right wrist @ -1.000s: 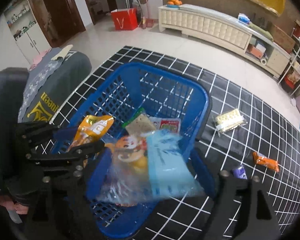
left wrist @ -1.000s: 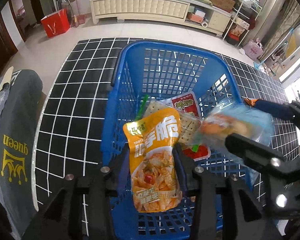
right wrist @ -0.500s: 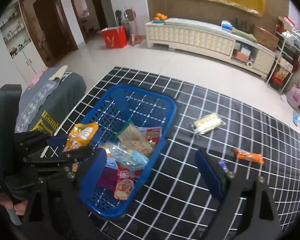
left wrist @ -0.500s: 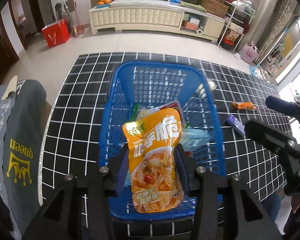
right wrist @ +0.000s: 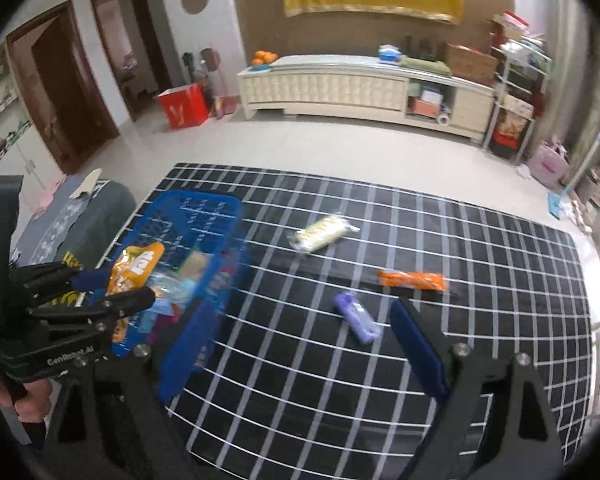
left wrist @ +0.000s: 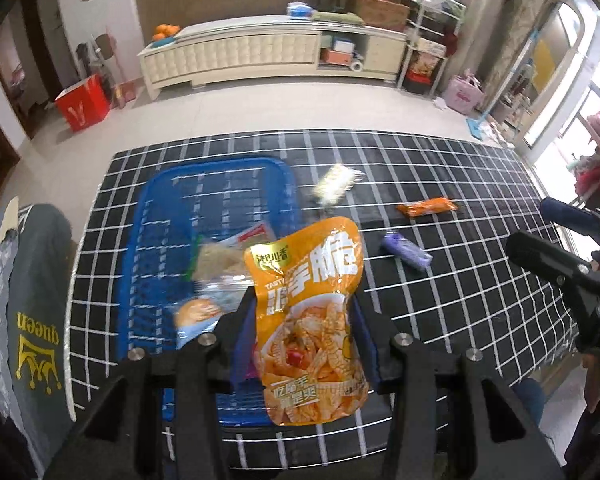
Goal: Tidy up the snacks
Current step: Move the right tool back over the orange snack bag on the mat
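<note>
Left hand-held gripper (left wrist: 305, 332): clamped on orange snack pouch (left wrist: 310, 312), held upright above blue basket (left wrist: 156, 216).
Right hand-held gripper (right wrist: 300, 354): jaws wide apart, nothing between them.
Ahead of right gripper, on checked mat (right wrist: 480, 320): purple packet (right wrist: 357, 317) nearest, orange bar (right wrist: 412, 280) and pale cracker pack (right wrist: 324, 232) beyond.

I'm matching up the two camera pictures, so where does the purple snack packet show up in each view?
Left wrist view: the purple snack packet lies right of centre on the checked mat, right of the held orange pouch.
Right wrist view: the packet lies just below centre, between the open tool's fingers.
Shared landmark: the orange wrapper lies just beyond it in both.
</note>
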Motion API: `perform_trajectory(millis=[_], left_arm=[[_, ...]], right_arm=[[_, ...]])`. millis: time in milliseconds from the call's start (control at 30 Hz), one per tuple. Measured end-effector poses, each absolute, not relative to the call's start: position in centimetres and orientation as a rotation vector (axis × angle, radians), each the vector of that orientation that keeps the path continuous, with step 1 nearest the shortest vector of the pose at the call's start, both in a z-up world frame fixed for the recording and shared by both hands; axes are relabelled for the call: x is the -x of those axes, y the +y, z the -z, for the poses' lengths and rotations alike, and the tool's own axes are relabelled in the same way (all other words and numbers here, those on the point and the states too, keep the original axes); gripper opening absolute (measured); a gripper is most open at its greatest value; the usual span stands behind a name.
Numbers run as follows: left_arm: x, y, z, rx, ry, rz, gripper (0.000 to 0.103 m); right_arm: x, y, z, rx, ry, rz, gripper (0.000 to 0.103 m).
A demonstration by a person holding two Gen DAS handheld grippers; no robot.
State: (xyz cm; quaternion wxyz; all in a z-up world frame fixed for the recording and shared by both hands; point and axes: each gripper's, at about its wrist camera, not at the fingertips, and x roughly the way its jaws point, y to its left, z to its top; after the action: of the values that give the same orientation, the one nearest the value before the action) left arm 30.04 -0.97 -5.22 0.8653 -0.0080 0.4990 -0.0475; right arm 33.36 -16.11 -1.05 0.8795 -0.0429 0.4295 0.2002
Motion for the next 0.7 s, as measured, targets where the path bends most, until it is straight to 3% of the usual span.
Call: perform_trajectory(millis=[700], left_arm=[[-36.3,-14.4,12.6,0.022,1.185,0.221,0.042]], right_arm=[[-36.7,-29.7,7.9,-0.038,1.008,-0.285,0.092]])
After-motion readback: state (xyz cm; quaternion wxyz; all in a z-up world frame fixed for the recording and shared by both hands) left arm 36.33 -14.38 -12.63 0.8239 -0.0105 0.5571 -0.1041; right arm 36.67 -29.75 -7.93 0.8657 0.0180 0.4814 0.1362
